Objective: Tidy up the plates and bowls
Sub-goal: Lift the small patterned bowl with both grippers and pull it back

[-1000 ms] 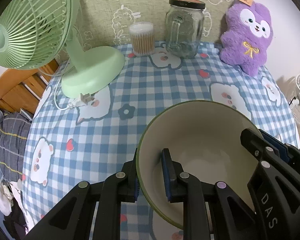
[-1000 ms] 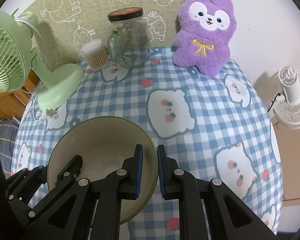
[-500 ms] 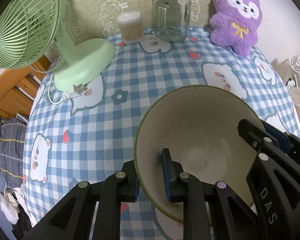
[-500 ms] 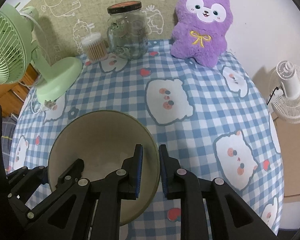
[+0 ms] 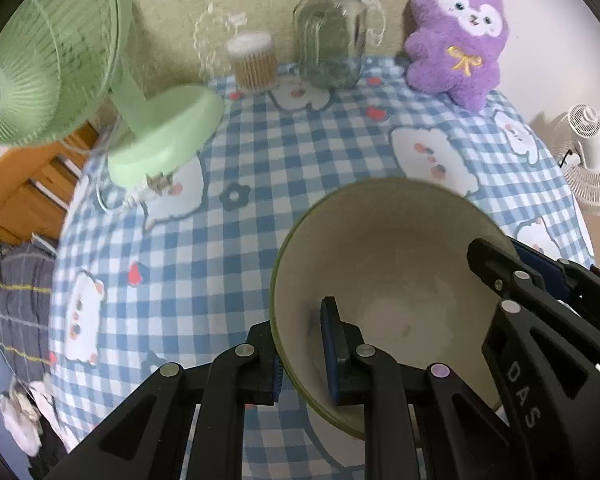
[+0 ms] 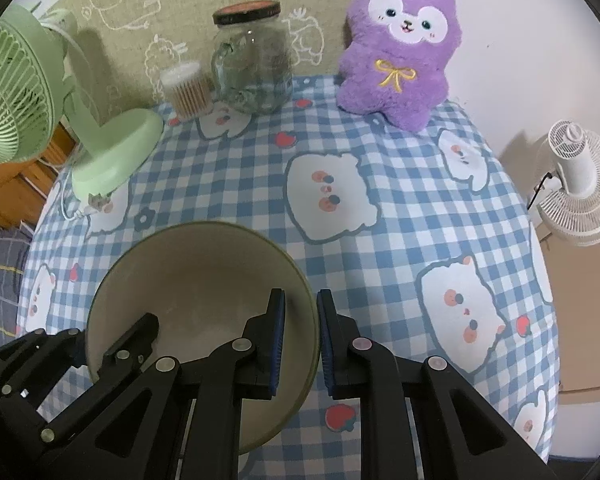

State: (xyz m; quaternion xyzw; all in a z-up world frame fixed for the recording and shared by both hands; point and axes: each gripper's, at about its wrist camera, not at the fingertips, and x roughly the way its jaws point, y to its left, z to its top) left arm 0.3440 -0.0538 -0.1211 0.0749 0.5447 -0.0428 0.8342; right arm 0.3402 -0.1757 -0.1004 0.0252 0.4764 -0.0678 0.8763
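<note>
Bowl [image 5: 384,280] underside hidden, tongs' [image 5: 300,344] bases cropped

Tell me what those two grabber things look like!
Both are black plastic with cut-out triangle holes and shiny round rivets. The left gripper and the right gripper have dark blue ribbed pads inside the jaws. One side panel has white letters, "DAS".
</note>
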